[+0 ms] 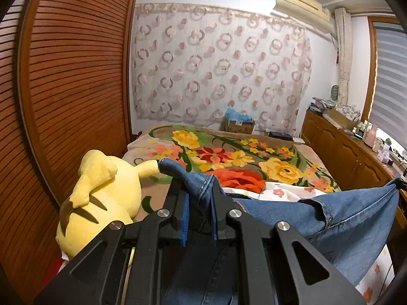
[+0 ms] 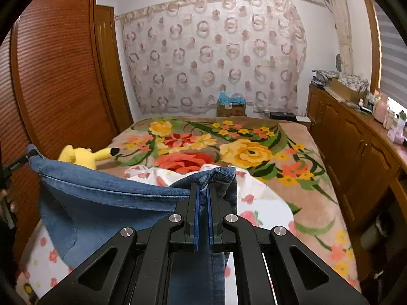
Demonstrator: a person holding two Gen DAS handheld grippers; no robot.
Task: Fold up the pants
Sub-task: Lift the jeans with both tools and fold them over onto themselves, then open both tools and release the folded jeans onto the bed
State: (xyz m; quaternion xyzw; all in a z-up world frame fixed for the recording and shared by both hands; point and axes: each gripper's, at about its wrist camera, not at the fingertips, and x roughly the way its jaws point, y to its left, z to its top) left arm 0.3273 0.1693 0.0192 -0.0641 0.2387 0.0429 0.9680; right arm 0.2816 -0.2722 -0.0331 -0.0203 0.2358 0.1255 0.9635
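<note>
The blue denim pants [image 1: 343, 223] hang stretched in the air between my two grippers, above the bed. My left gripper [image 1: 199, 190] is shut on one corner of the pants, a bunch of denim sticking up between its blue pads. My right gripper [image 2: 202, 190] is shut on the other corner of the pants [image 2: 101, 203], with the cloth edge sagging away to the left. In the right wrist view the left gripper holds the far corner at the left edge. The legs hang down below both grippers, out of sight.
A bed with a floral blanket [image 2: 254, 152] lies ahead. A white flowered sheet [image 2: 259, 203] lies under the pants. A yellow plush toy [image 1: 101, 193] sits at the bed's left by the wooden louvred wardrobe [image 1: 63, 89]. Wooden cabinets [image 2: 356, 152] run along the right.
</note>
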